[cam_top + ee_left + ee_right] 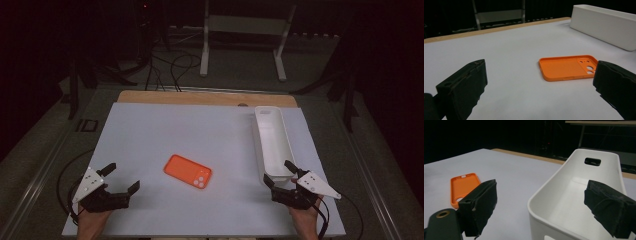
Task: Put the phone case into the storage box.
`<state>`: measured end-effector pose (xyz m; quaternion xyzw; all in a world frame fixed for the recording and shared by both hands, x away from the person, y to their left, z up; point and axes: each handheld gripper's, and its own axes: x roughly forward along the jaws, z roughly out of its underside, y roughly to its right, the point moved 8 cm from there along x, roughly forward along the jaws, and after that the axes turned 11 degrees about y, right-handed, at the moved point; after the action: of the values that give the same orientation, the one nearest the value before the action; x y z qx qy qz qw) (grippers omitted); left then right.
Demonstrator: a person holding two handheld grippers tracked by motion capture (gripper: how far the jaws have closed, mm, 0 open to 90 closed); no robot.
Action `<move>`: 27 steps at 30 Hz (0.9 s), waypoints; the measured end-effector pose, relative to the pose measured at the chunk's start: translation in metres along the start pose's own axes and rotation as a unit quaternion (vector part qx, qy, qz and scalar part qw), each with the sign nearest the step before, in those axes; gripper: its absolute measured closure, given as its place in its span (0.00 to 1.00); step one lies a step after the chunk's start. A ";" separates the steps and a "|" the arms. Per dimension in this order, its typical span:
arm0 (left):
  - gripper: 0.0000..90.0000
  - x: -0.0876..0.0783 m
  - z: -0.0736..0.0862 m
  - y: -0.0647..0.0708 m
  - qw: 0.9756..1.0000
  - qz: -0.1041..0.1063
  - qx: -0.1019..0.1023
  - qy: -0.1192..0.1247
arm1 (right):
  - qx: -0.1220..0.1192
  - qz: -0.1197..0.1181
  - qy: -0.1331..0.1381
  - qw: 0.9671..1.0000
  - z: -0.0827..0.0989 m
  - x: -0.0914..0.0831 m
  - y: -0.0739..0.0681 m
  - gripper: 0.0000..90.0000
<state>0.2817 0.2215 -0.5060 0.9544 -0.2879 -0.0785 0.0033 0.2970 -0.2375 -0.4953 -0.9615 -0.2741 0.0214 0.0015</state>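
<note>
An orange phone case [188, 171] lies flat, open side up, near the lower middle of the high view on a pale surface [200, 135], untouched and well apart from both hand-held grippers. At lower left of that frame, the left gripper [123, 177] rests low over the surface with its fingers [134, 187] spread wide and nothing between them; a person's hand [92, 220] grips it from the bottom edge. In the left gripper view the case [568, 67] sits right of centre, its camera cut-outs turned toward the right-hand finger [616, 86]. At lower right of the high view, the right gripper [279, 173] stands with its fingers wide as well, holding nothing, just at the near end of a long white tray [272, 142] that runs up the right side of the surface. The right gripper view looks along the empty tray [574, 195], its far wall pierced by a handle slot, with the case [464, 186] at left beyond one finger [480, 206].
</note>
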 end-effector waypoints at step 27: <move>0.00 0.011 -0.012 -0.010 1.000 -0.001 -0.015 0.003 | 0.010 -0.010 -0.018 1.000 0.000 0.003 -0.003 0.13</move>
<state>0.2978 0.2235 -0.4964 0.9546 -0.2861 -0.0804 0.0183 0.2976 -0.2334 -0.4956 -0.9580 -0.2837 0.0416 0.0067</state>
